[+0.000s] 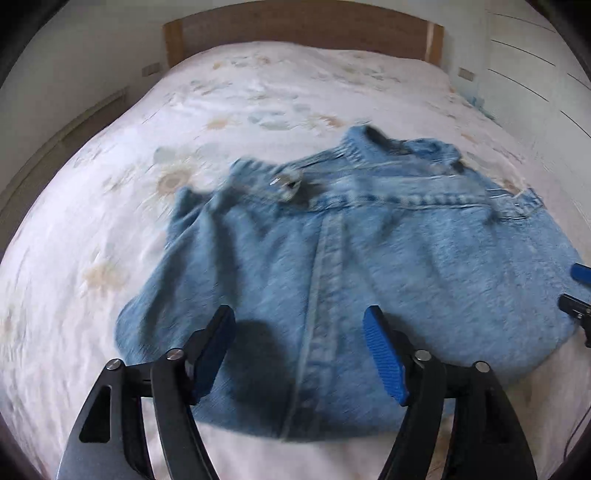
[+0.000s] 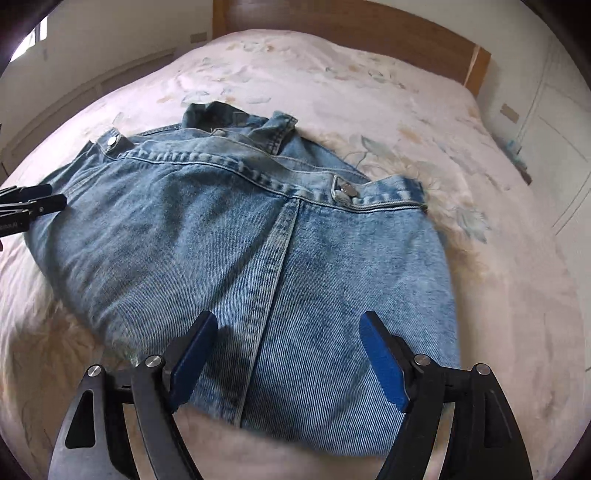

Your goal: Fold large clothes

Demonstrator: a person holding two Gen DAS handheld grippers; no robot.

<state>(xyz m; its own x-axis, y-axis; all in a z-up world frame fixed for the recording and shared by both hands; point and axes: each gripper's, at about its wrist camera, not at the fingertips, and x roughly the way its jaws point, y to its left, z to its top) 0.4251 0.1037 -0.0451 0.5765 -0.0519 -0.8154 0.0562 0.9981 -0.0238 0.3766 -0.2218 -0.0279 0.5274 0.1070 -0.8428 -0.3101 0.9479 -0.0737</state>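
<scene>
The denim jacket (image 2: pixel 236 236) lies partly folded, back up, on the bed (image 2: pixel 424 110). Both the left gripper (image 1: pixel 299 328) and right gripper (image 2: pixel 288 332) hover over its near hem, fingers wide apart, holding nothing. Denim looks heavy and stiff; the hem corners offer the best hold.

Floral bedspread (image 1: pixel 258 110) (pale pink), wooden headboard (image 1: pixel 303 26), white walls (image 1: pixel 92 44)

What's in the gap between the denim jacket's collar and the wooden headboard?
Only bare floral bedspread lies between the denim jacket and the headboard; both views show it.
</scene>
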